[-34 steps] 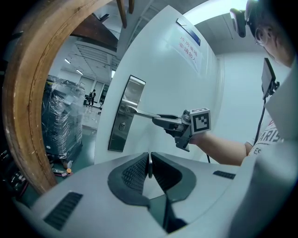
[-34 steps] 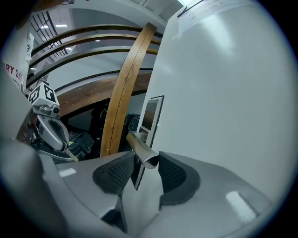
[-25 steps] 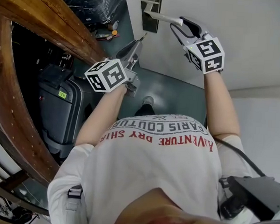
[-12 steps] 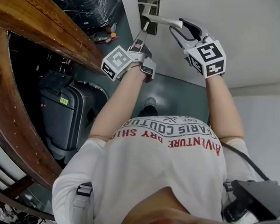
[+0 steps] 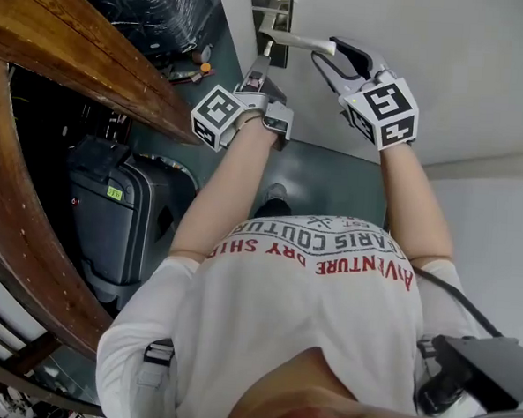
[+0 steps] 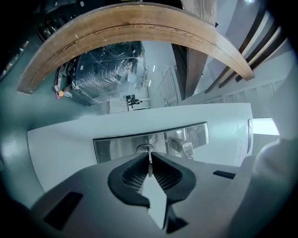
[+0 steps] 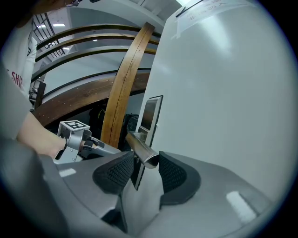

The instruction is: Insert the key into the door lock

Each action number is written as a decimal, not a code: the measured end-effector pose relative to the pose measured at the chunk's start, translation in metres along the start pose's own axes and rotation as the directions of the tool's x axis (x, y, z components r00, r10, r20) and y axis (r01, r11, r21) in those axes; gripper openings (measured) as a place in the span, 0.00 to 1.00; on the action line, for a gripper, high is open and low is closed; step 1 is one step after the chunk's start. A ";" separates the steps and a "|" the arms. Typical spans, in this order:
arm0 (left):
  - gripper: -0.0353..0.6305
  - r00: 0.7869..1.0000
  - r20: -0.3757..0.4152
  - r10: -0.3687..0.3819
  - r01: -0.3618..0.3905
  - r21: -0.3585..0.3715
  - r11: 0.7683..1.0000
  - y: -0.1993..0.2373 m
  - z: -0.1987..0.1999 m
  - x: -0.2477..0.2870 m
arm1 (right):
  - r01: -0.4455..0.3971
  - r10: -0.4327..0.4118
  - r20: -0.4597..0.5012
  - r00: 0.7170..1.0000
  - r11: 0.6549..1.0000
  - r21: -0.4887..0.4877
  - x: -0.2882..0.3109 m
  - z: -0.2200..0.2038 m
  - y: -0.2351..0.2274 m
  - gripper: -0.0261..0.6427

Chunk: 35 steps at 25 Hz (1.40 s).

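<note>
Reaching up from where it hung a second ago, lower and clear of the door, the left gripper now has its tip against the metal lock plate. It is clenched on the key, which stands thin and edge-on between its ribbed pads. The key's point meets the keyhole. How deep it sits cannot be told from here.

Most of that climb came in the first half second; since then the left gripper has only edged closer. This suggests the approach is finished and the fine lining-up or first push is under way.

The right gripper has kept its place throughout. Its jaws are closed around the free end of the door handle, which probably steadies the white door for the push.

By count there are:
- one key
- one keyhole
- one lock plate
- one handle
- one door
- two grippers, both busy

No table is in view. Below and to the left stands one dark suitcase, under a curved wooden beam.
</note>
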<state>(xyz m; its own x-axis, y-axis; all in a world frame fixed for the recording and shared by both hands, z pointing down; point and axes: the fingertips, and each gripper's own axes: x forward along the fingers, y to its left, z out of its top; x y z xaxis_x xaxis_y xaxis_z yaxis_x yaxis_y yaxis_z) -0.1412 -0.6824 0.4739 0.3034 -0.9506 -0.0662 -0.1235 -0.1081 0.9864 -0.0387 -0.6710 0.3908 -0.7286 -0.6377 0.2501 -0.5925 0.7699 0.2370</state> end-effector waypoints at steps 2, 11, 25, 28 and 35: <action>0.09 1.000 0.004 -0.002 0.002 -0.010 1.000 0.000 0.000 0.001 | -0.001 0.001 -0.002 1.000 1.000 0.000 0.000 0.000 0.001 0.28; 0.09 0.999 0.039 -0.007 0.010 -0.058 0.998 0.004 0.001 0.009 | -0.005 0.005 -0.005 1.000 1.000 -0.006 0.000 -0.001 0.002 0.28; 0.09 0.997 0.076 -0.033 0.043 -0.127 0.991 0.001 0.005 0.029 | -0.020 0.020 -0.021 1.000 0.999 -0.039 -0.002 0.002 0.002 0.27; 0.09 0.996 0.083 -0.040 0.050 -0.121 0.991 0.001 0.005 0.029 | -0.021 0.021 -0.023 1.000 0.999 -0.042 -0.002 0.002 0.002 0.26; 0.09 0.995 0.061 -0.084 0.089 -0.081 0.993 -0.004 0.004 0.032 | -0.011 0.010 -0.011 1.000 1.000 -0.029 -0.001 0.004 0.003 0.27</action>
<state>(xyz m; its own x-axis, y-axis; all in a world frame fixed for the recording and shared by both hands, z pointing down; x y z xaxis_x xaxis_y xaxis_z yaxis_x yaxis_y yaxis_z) -0.1351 -0.7133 0.4670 0.2542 -0.9542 -0.1580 -0.0192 -0.1683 0.9855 -0.0412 -0.6674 0.3872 -0.7309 -0.6298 0.2629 -0.5743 0.7757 0.2616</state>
